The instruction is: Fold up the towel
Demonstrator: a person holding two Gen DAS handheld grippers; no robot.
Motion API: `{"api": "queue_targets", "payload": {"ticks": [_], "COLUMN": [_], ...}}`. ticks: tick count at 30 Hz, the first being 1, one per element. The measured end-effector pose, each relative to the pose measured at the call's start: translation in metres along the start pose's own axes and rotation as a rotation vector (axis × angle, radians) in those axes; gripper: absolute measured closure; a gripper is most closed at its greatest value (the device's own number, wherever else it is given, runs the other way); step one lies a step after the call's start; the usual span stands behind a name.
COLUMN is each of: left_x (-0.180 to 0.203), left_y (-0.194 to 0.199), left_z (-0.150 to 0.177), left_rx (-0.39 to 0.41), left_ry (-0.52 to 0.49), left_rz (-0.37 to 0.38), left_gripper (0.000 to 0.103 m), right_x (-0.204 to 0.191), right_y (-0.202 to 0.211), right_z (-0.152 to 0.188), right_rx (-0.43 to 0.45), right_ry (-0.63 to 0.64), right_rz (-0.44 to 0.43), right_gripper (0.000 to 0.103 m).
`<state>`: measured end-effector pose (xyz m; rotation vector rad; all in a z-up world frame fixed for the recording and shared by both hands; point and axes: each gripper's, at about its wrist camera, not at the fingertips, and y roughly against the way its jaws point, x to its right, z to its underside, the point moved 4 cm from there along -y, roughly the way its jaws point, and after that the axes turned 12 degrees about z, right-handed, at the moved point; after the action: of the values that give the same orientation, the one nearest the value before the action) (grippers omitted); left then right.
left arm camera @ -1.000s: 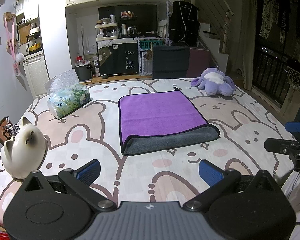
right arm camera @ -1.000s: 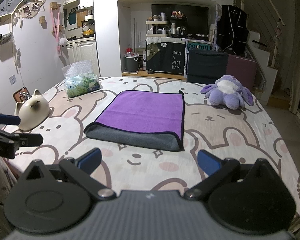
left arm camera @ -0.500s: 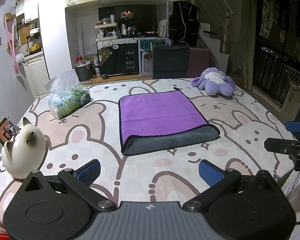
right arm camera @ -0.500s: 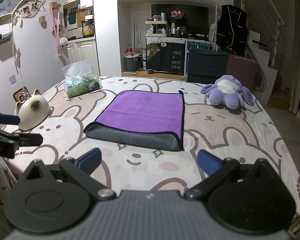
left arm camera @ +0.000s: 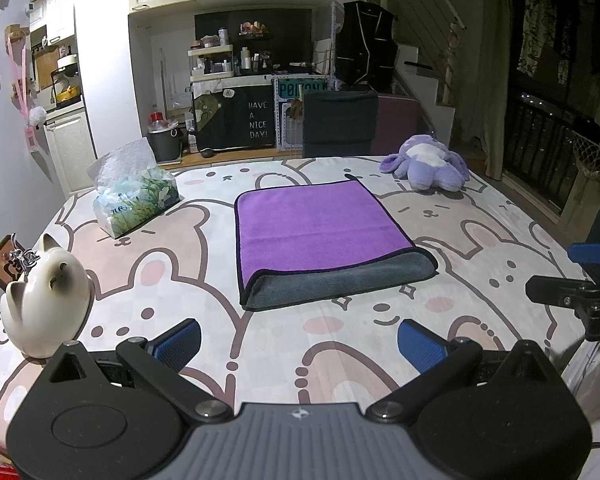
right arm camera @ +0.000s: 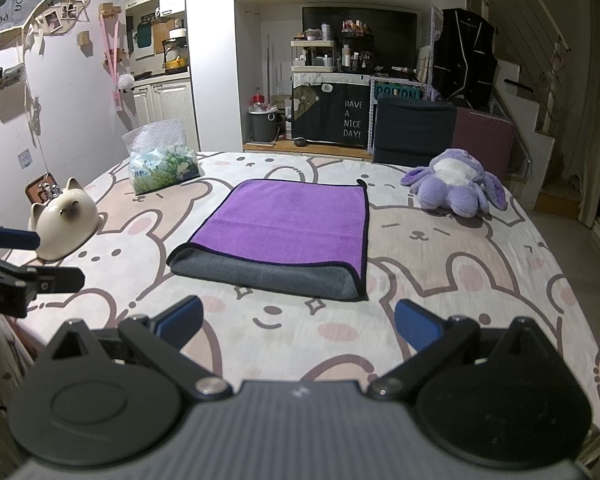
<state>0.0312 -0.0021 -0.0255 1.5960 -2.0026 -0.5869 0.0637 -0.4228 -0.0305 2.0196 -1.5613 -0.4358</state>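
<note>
A towel (left arm camera: 320,228), purple on top and grey on its underside, lies folded over in the middle of the table, its grey folded edge toward me; it also shows in the right wrist view (right arm camera: 288,220). My left gripper (left arm camera: 299,343) is open and empty, above the table's near edge, short of the towel. My right gripper (right arm camera: 298,325) is open and empty, also near the front edge. Each gripper shows at the side of the other's view, the right one (left arm camera: 584,280) and the left one (right arm camera: 16,264).
The table has a bunny-print cloth (left arm camera: 180,264). A white cat figurine (left arm camera: 46,300) stands at the near left, a tissue pack (left arm camera: 134,200) at the far left, a purple plush toy (left arm camera: 426,168) at the far right. A dark chair (left arm camera: 340,124) stands behind the table.
</note>
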Motion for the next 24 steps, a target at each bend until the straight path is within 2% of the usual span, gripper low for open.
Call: {"api": "queue_targets", "payload": {"ticks": [24], "left_x": [-0.0013], "left_y": [-0.0012], "left_z": [0.0033], "left_rx": [0.000], "left_ry": [-0.001], "left_rz": [0.000], "left_gripper": [0.000], "right_x": [0.0009], "right_y": [-0.0002], "right_z": [0.0002], "right_rx": [-0.001], "right_ry": [0.000], "right_rz": [0.002], "right_gripper": [0.001]}}
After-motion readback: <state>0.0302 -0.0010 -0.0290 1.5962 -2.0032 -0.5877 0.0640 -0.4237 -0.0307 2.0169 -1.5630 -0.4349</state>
